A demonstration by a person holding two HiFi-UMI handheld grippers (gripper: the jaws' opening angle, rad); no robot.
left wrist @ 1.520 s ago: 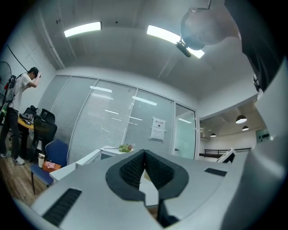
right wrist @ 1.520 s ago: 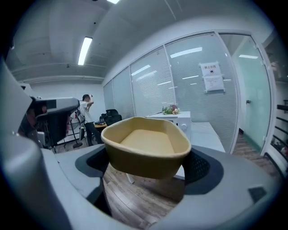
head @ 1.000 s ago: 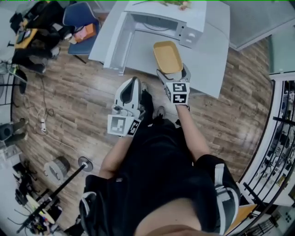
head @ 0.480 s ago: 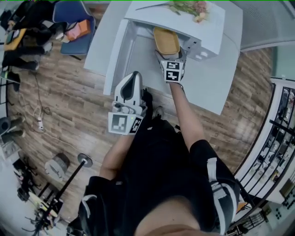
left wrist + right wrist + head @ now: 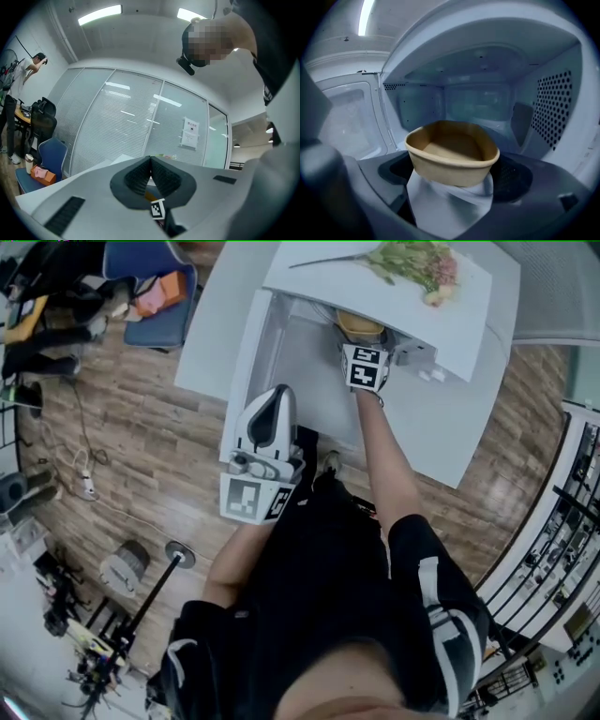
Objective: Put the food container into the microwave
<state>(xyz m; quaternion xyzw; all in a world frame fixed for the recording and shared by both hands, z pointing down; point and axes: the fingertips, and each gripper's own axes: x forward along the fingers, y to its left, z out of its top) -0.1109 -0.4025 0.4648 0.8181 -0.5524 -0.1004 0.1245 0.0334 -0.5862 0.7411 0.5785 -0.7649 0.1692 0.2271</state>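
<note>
The tan, empty food container [image 5: 452, 154] hangs just inside the white microwave's cavity [image 5: 476, 103], with my right gripper [image 5: 451, 186] shut on its near wall. In the head view only the container's near rim [image 5: 360, 326] shows in the microwave [image 5: 394, 292] opening, ahead of my right gripper [image 5: 362, 348]. The microwave door [image 5: 246, 352] stands swung open to the left. My left gripper [image 5: 278, 397] is held near the table's front edge, apart from the microwave. Its jaws are shut with nothing between them [image 5: 150, 161], and it points upward.
The microwave stands on a white table [image 5: 441, 418]. A plate of food [image 5: 417, 261] lies on the microwave's top. A blue chair [image 5: 155, 306] with orange items stands left of the table. A stand [image 5: 173, 554] is on the wood floor, and shelving [image 5: 572, 474] lines the right side.
My right gripper has carried the container forward from above the table into the microwave's opening. The left gripper has stayed about where it was.
</note>
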